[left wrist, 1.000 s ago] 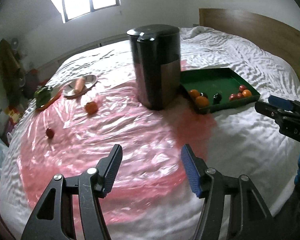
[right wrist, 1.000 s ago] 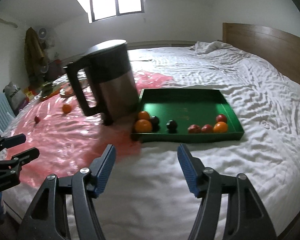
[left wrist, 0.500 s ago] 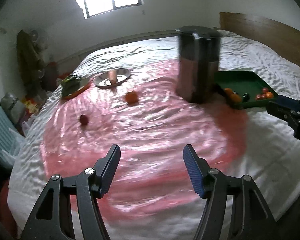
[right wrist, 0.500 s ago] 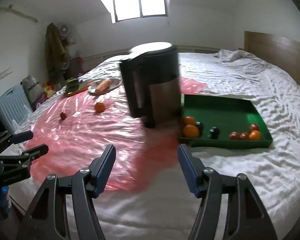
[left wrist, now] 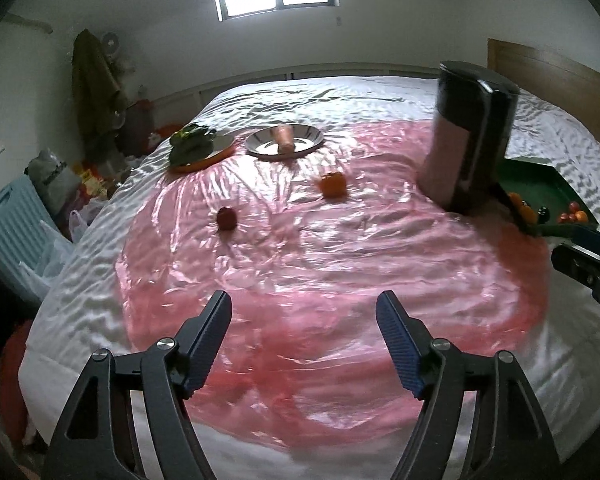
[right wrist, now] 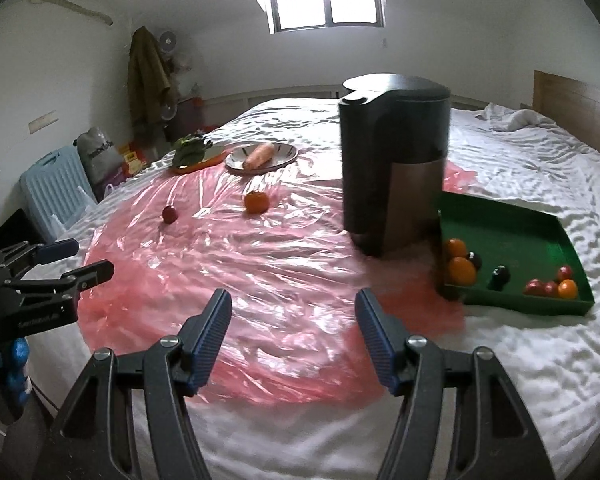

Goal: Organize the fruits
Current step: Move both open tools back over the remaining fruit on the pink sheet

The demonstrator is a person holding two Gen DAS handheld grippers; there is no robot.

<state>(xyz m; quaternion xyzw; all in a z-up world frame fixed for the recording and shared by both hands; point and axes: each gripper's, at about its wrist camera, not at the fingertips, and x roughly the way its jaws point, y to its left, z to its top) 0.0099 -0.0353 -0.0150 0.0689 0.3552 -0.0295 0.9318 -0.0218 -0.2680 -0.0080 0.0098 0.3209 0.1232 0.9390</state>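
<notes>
Fruit left to sort: 2 loose pieces on the pink plastic sheet, an orange fruit and a small red fruit. Green tray already holds several more, clustered along its near edge.

Left gripper: jaws opening, now fairly wide, nothing between them. Right gripper: jaws wide apart, empty too.

Key relation, left wrist view: red fruit sits at about 11 o'clock from the left fingertips, orange fruit at about 12 to 1 o'clock, both well apart from the pads and further up the sheet. Right wrist view: red fruit at about 10 o'clock, orange at about 11, tray at about 3 o'clock with the black kettle standing between loose fruit and tray.

Judgement: left hand looks nearer to both loose pieces, since the left gripper appears at the left edge of the right view, on the fruit side. Right hand is nearer the tray. Both fruits are roundish, so no long axis to align with; any jaw angle should do.

Risks: the sheet is wrinkled and slick, so a round fruit may roll when nudged. Carry path to the tray has to clear the kettle.

Off-task: plate with a carrot, greens at far left.
</notes>
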